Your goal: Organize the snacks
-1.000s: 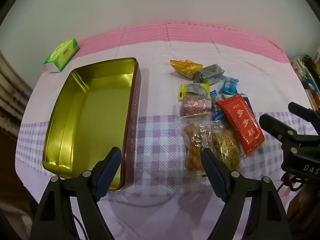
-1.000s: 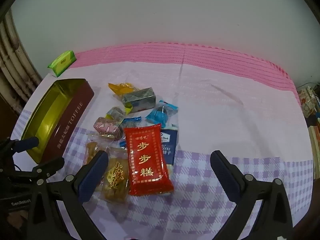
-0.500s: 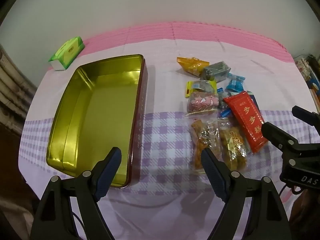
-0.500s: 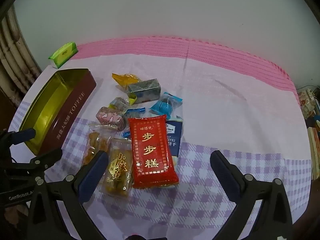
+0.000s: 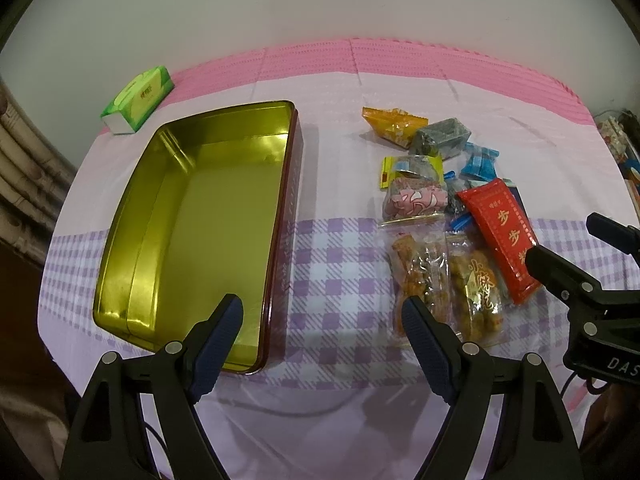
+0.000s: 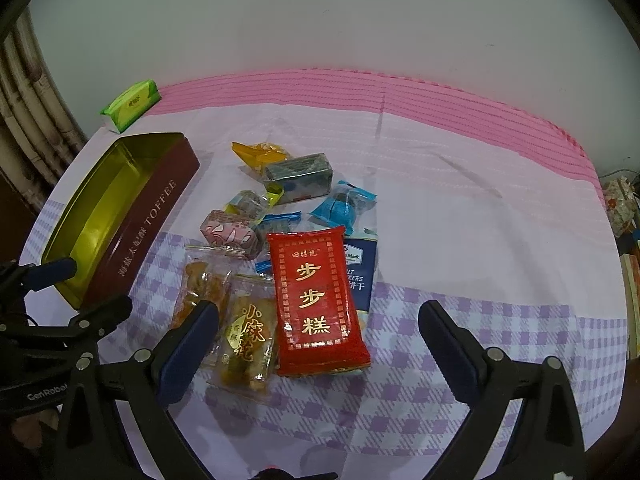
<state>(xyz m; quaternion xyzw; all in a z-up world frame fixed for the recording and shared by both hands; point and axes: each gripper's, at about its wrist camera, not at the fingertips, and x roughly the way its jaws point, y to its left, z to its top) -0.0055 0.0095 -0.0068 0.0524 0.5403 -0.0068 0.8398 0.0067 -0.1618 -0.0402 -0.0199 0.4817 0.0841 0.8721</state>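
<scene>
The left claw (image 5: 322,312) is standing wide open and is holding nothing; it is hovering above the counter (image 5: 332,272), with one finger over the near corner of the tin and the other finger over the near end of a clear packet. The right claw (image 6: 318,320) is also spread wide and is gripping nothing; it is hanging over the near end of the red packet (image 6: 318,300), which is lying between its two fingers without touching them.

The toffee tin (image 5: 192,224) is sitting open on the left part of the counter, and its gold inside is showing no snack. The snacks are lying in a loose pile to the right of the tin, apart from it. Two clear packets of fried twists (image 6: 224,308) are lying side by side just left of the red packet. The red packet is partly covering a blue and white cracker packet (image 6: 362,268). Behind them an orange packet (image 6: 260,152), a grey packet (image 6: 300,176), a pink wrapped sweet (image 6: 228,232) and a blue sweet (image 6: 344,206) are lying close together. A green tissue pack (image 5: 138,98) is resting near the far left edge, behind the tin.
</scene>
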